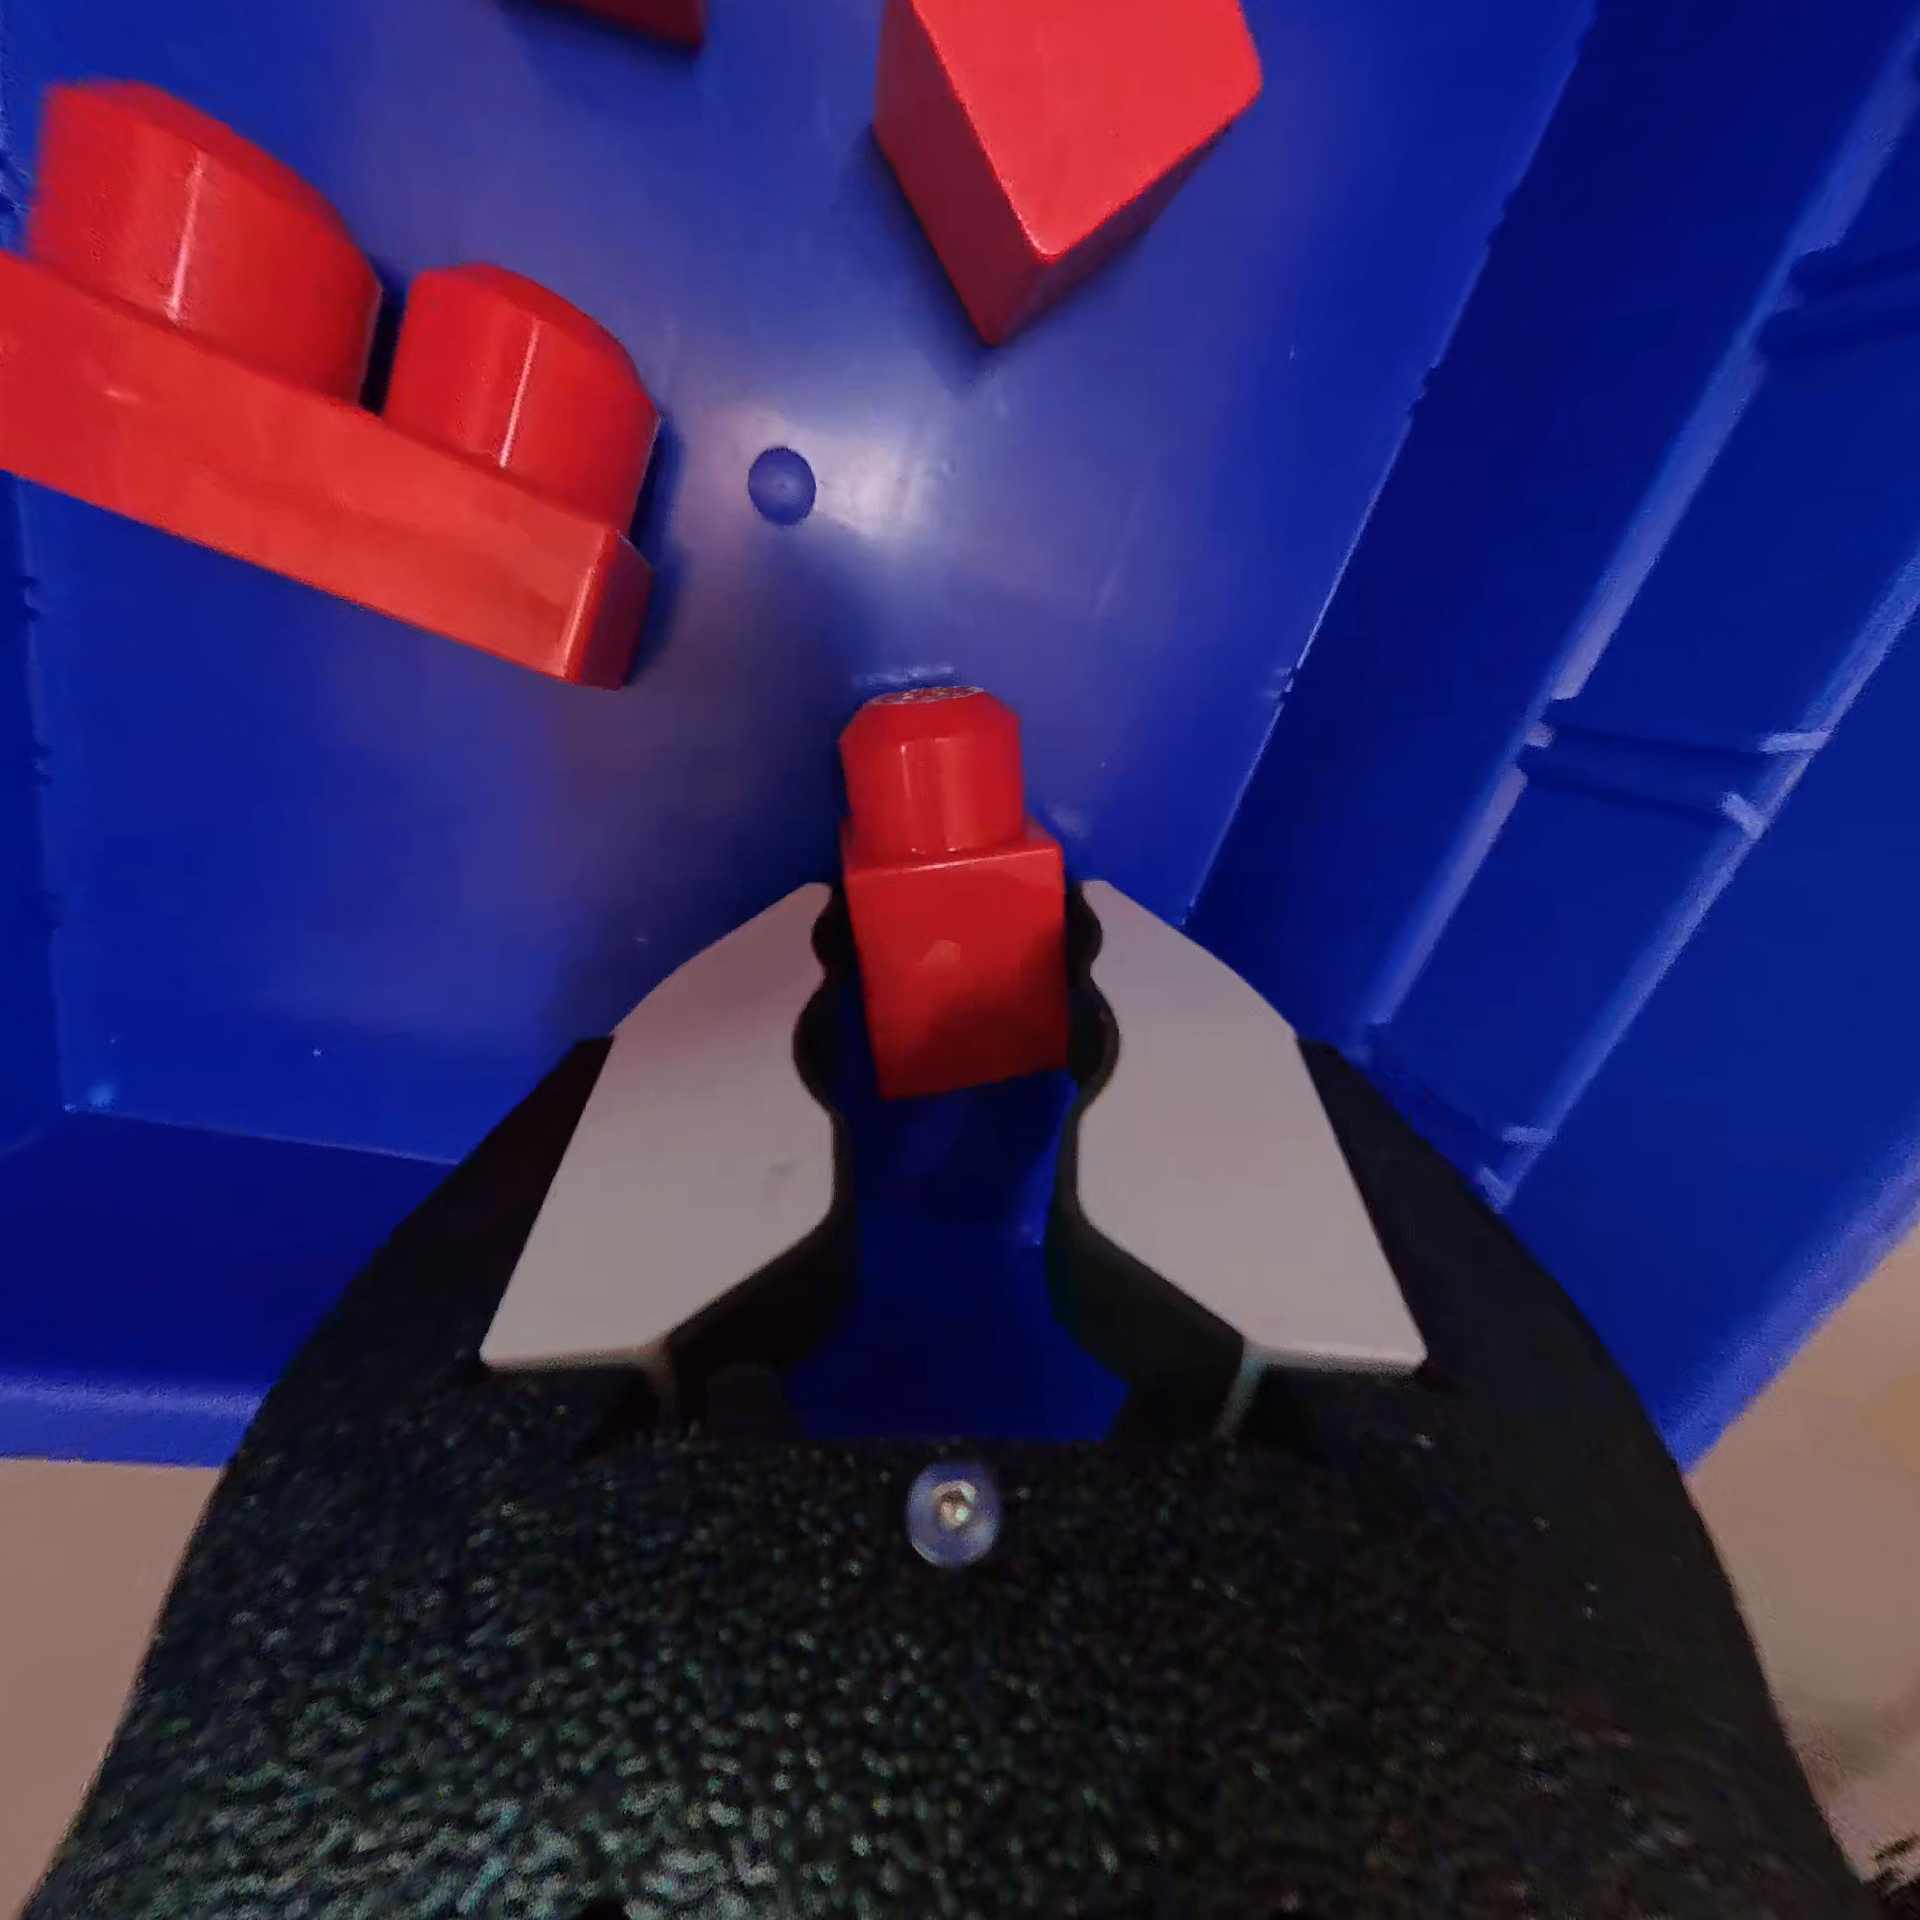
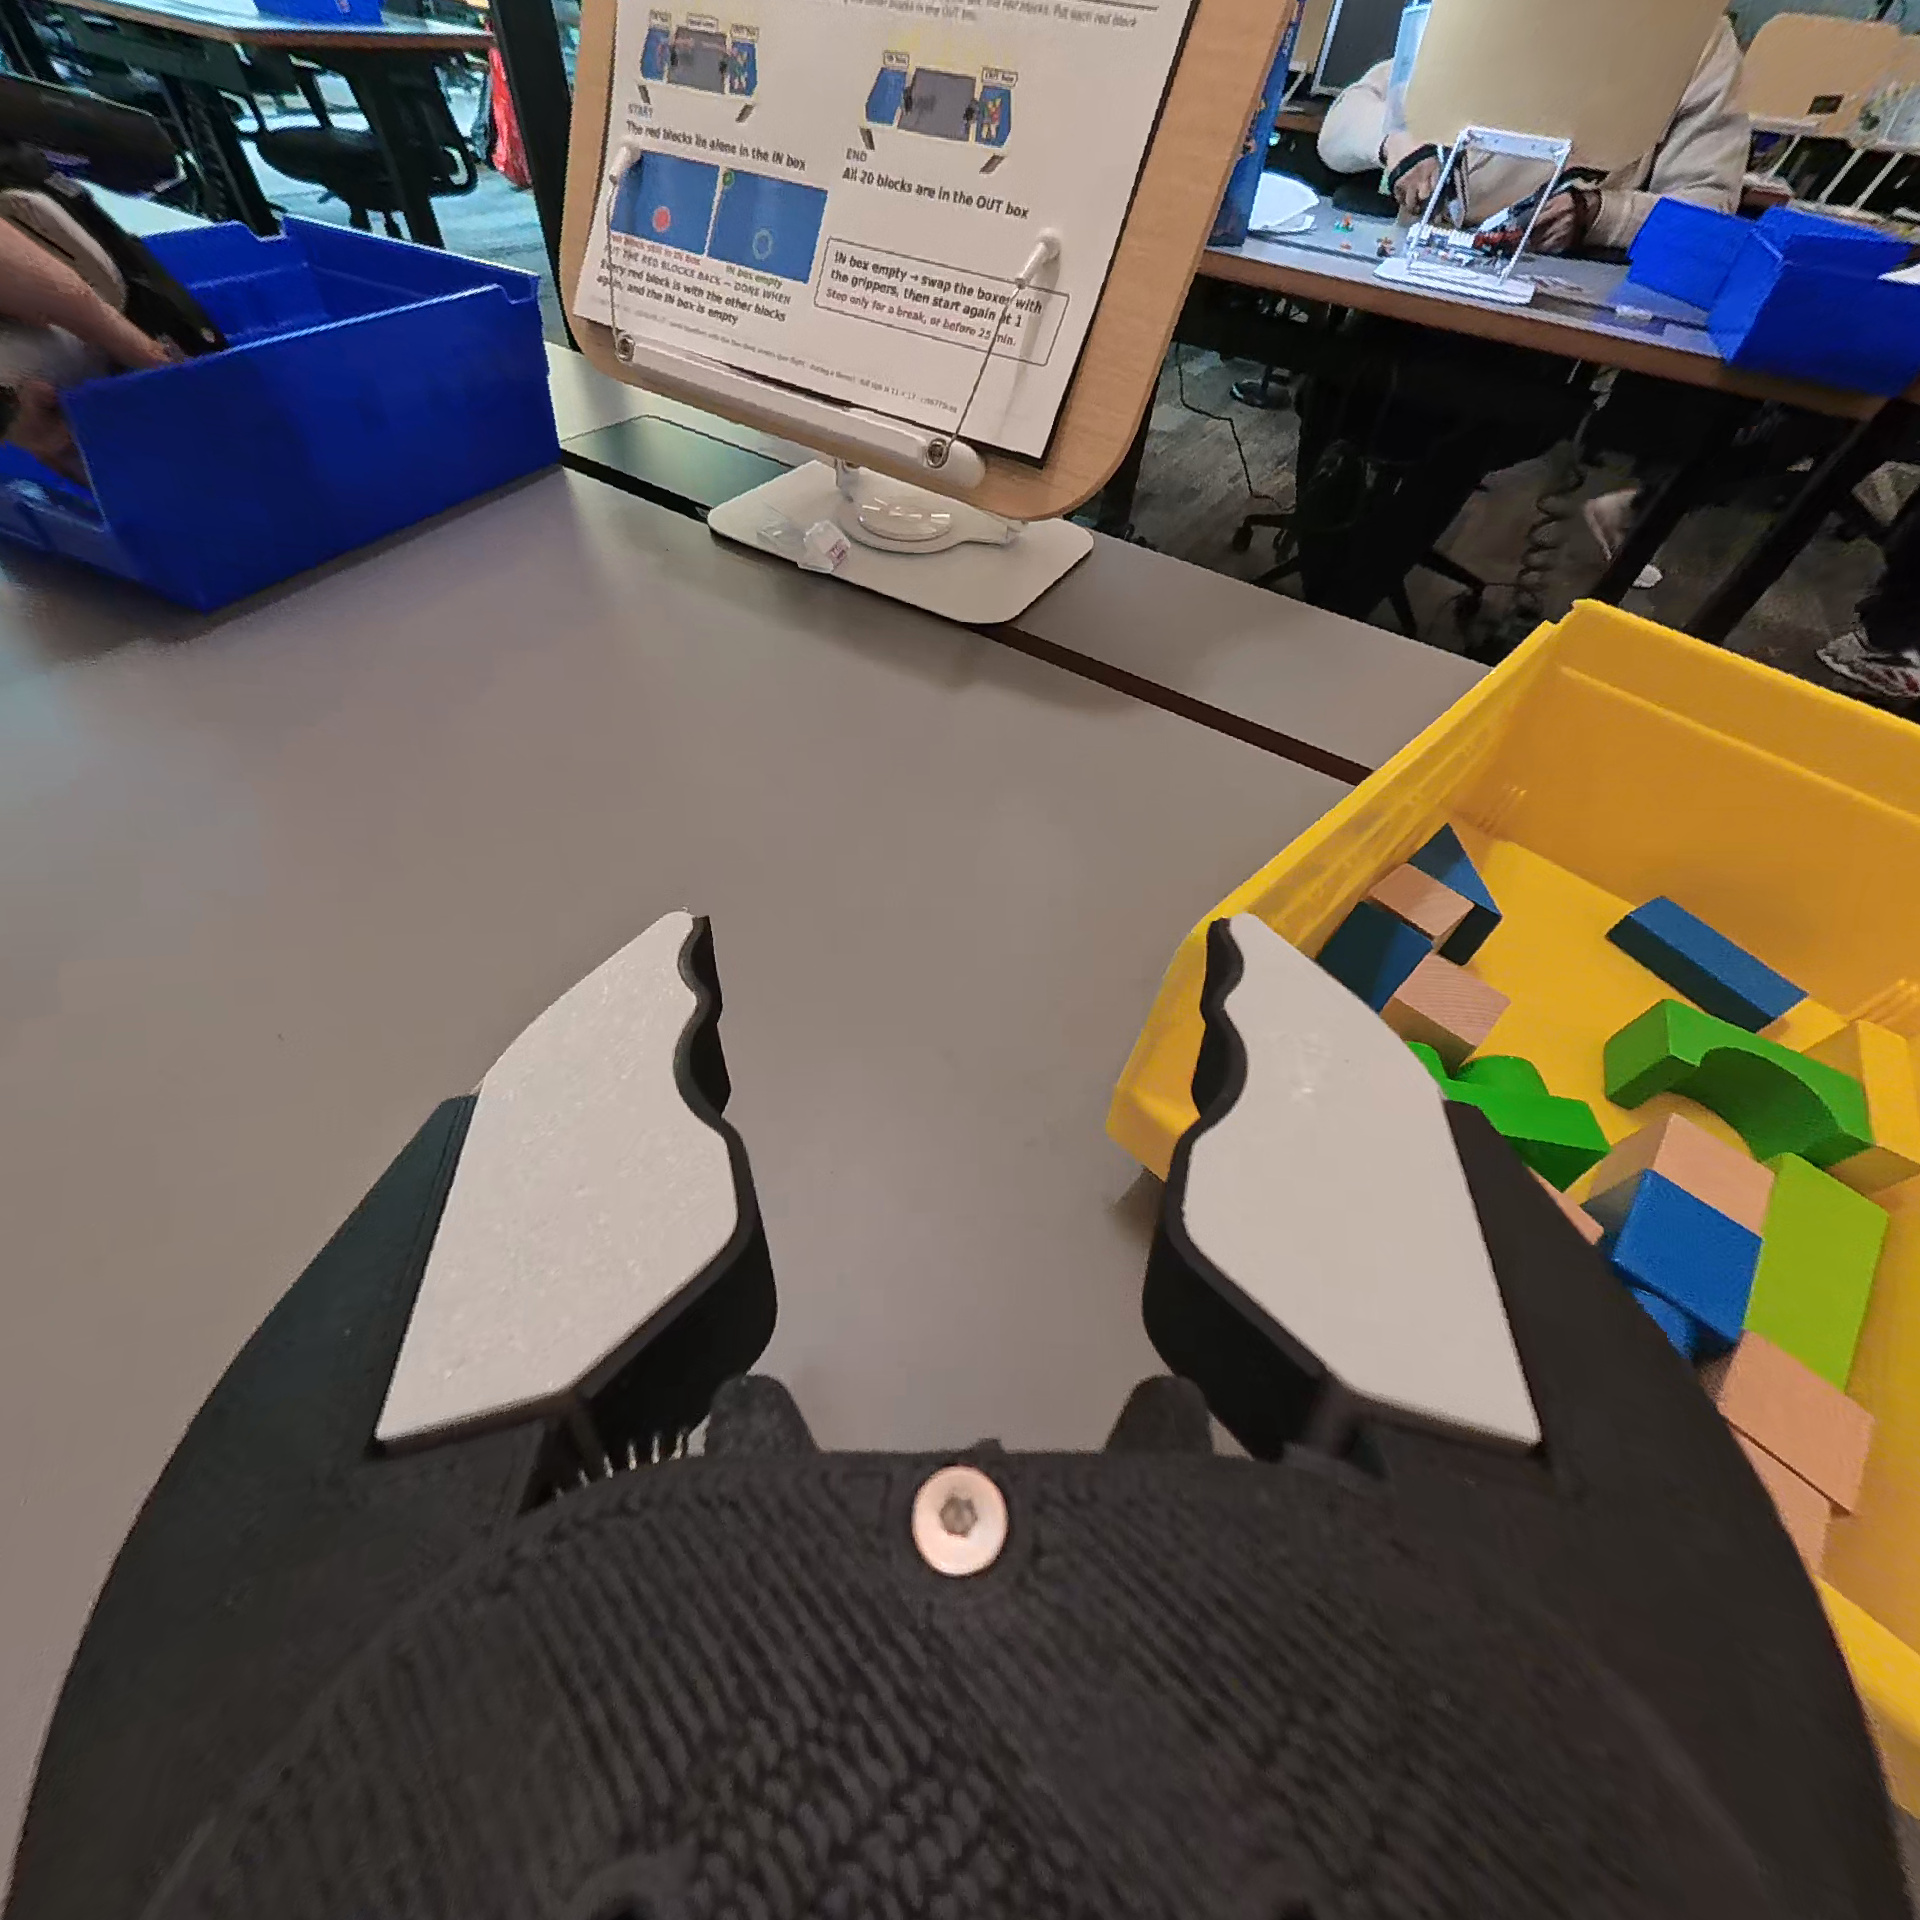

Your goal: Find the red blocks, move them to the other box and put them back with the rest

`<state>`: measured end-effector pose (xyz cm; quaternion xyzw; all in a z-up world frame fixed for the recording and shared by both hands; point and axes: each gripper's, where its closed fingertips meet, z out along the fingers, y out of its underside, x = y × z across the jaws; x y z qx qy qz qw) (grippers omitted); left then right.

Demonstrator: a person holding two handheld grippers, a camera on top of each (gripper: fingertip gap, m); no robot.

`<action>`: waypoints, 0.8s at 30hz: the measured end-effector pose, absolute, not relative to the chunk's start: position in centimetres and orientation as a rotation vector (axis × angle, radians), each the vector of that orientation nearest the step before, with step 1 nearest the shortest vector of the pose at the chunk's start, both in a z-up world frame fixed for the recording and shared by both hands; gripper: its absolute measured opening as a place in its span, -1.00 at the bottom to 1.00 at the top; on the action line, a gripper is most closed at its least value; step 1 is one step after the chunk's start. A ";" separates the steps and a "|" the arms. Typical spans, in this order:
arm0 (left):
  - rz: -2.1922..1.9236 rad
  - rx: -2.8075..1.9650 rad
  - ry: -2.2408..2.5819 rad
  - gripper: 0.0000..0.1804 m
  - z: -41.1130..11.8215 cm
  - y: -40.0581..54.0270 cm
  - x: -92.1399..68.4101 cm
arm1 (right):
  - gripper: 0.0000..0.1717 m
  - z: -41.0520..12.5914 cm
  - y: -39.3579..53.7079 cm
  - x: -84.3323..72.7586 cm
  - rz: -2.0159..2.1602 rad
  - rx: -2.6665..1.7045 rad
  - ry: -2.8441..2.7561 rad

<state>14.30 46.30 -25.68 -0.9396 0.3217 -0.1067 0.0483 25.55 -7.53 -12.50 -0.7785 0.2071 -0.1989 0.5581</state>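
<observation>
blue box [image 1: 1143, 540] with red blocks [image 1: 312, 416], left tongs [image 1: 956, 987] pinching small red block [image 1: 951, 935], right tongs [image 2: 961, 1018] spread, yellow box [image 2: 1714, 748] of mixed blocks [image 2: 1714, 1091]

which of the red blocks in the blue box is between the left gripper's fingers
The small single-stud red block, pinched by the left gripper; the two-stud brick and plain block lie apart.

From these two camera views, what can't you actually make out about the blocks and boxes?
- Left wrist view: the two-stud red block and a red piece at the top are cut off by the picture's edges.
- Left wrist view: the left gripper hides the underside of the small red block it clamps.
- Right wrist view: the blue box wall hides its contents; the yellow box runs off the right edge.
</observation>
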 end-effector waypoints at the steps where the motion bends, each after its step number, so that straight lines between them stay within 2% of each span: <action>1: -0.349 -2.855 0.999 -0.57 -25.7 46.4 14.3 | 0.04 -12.5 -7.6 25.5 -0.469 -1.838 0.489; 8: -0.406 -2.503 1.376 -0.57 -23.9 48.1 13.2 | 0.03 -12.6 -5.5 24.9 -0.408 -1.859 0.440; 11: -0.493 -2.232 1.520 -0.58 -19.4 48.8 13.6 | 0.04 -12.1 -3.7 24.2 -0.341 -1.862 0.394; 14: -0.681 -1.942 1.587 -0.58 -12.8 47.1 14.3 | 0.08 -11.4 -1.6 23.9 -0.272 -1.858 0.356; 18: -1.045 -1.579 1.689 -0.59 -5.8 39.7 15.6 | 0.14 -8.6 2.5 23.5 -0.143 -1.764 0.329; 22: -1.369 -1.214 1.878 -0.59 -3.7 29.6 16.3 | 0.13 -5.0 7.3 22.0 0.009 -1.672 0.206; 24: -1.541 -1.056 1.970 -0.59 -3.7 24.9 16.3 | 0.07 -3.6 9.2 20.6 0.043 -1.652 0.048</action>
